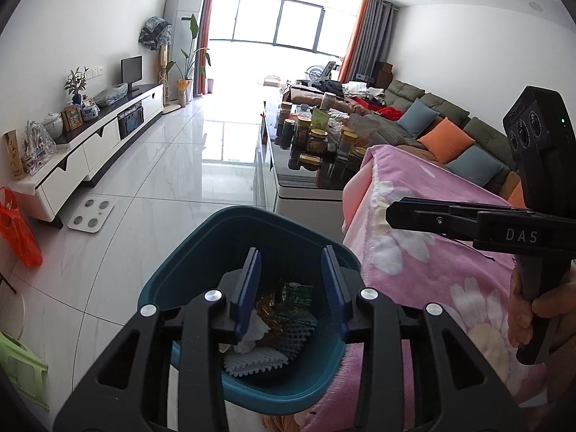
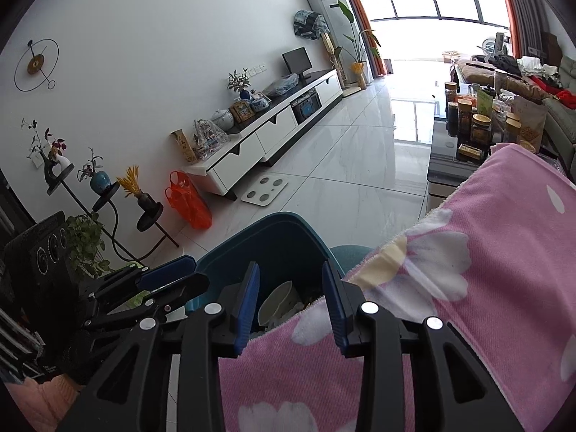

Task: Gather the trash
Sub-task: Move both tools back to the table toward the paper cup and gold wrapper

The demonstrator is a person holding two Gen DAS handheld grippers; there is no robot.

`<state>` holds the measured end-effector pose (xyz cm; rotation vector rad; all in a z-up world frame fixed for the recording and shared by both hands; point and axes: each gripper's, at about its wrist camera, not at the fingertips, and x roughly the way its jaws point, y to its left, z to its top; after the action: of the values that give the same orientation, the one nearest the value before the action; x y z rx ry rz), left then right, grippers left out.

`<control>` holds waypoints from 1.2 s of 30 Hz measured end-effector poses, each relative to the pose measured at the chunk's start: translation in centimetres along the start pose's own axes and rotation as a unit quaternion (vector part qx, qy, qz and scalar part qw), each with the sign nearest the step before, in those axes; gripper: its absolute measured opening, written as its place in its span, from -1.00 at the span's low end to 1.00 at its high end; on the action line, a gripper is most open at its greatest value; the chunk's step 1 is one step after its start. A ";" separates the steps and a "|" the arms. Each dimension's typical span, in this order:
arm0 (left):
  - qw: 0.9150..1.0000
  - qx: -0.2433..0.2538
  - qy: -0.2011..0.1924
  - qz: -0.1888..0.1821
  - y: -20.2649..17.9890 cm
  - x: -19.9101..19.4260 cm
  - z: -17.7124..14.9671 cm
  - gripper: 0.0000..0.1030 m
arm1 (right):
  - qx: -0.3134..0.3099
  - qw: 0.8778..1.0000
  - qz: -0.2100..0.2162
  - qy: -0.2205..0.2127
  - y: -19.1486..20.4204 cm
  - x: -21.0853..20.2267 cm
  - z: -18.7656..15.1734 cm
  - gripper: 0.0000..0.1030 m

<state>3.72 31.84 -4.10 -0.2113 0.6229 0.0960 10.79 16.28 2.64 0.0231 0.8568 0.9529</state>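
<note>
A teal trash bin (image 1: 201,248) stands on the floor against a table covered by a pink flowered blanket (image 1: 432,270). Inside it lie a gold and green wrapper (image 1: 284,306), crumpled white tissue (image 1: 252,334) and white foam netting (image 1: 255,360). My left gripper (image 1: 291,280) is open and empty, above the bin's mouth. My right gripper (image 2: 291,295) is open and empty, over the blanket's edge beside the bin (image 2: 273,237); a white bowl-like piece (image 2: 277,302) shows inside. The right gripper also shows in the left wrist view (image 1: 392,212), the left gripper in the right wrist view (image 2: 172,277).
A white TV cabinet (image 1: 90,144) runs along the left wall, with an orange plastic bag (image 1: 18,230) and a bathroom scale (image 1: 91,214) on the tiled floor. A coffee table (image 1: 306,172) crowded with jars and a sofa (image 1: 450,129) lie ahead right.
</note>
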 end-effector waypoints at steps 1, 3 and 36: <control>1.000 0.006 -0.004 -0.006 -0.6 -0.3 0.1 -0.26 | -0.002 1.000 0.000 -0.009 0.0 -1.0 -0.2 -0.26; 1.000 0.020 -0.012 -0.019 -2.1 -1.0 0.2 -0.17 | -0.005 1.000 -0.006 -0.030 -0.1 -3.2 -0.7 -0.21; 0.908 0.224 0.085 -0.343 -34.9 0.0 -6.5 0.01 | 0.224 0.903 -0.306 -0.204 -15.9 -31.2 -21.7 -0.10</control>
<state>5.35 -3.60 -3.42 0.0179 0.6955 -0.7504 -0.99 -23.15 1.63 0.3222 0.6135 0.1319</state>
